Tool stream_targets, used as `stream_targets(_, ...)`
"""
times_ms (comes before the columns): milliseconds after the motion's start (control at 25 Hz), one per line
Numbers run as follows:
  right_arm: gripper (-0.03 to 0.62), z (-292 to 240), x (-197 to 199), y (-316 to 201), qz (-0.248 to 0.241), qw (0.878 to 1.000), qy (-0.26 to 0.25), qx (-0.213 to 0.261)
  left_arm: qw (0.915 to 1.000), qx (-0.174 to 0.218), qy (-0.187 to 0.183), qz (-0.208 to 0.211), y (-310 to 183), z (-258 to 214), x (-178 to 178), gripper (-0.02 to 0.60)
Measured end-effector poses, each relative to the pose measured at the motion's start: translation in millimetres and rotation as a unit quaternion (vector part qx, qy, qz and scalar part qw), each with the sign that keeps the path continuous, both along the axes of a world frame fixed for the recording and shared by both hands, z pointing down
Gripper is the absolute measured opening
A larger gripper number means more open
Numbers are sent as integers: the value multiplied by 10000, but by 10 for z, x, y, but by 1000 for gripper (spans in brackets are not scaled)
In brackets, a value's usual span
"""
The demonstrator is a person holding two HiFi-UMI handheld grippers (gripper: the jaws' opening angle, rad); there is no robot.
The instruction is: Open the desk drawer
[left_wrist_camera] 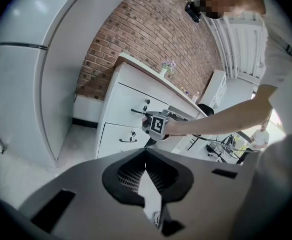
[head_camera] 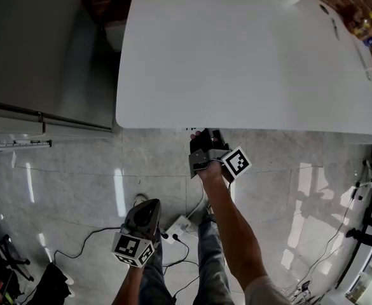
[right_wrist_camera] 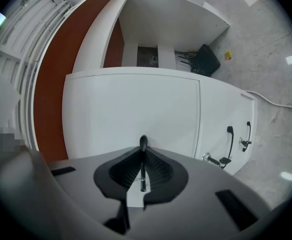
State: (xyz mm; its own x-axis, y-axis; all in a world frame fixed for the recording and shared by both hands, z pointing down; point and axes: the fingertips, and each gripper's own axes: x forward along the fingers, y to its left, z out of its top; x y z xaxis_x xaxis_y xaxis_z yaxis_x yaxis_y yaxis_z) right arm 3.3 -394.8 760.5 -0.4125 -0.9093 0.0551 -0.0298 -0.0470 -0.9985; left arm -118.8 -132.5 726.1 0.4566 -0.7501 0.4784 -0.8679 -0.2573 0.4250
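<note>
The right gripper, held level, has its jaws pressed onto the thin black handle of the top drawer, pinching it between the pads. From the head view, this gripper reaches just under the front edge of the white desk, and the drawer does not stick out past that edge. A lower drawer with its own black handle sits beneath it. The left gripper hangs back, well apart from the desk, tilted downward, jaws together on nothing. A white power strip lies on the marble floor.
</note>
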Motion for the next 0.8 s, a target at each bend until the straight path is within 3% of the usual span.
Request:
stream_targets(400,35,4,92,763,-67,10000,-35,-48,9999,88,-48,-88,-15,-59,-46,12)
stream_targets(800,35,87,365,1670,-63,9993,71,-375,9988,77,-253,-403,38,-67,-366,12)
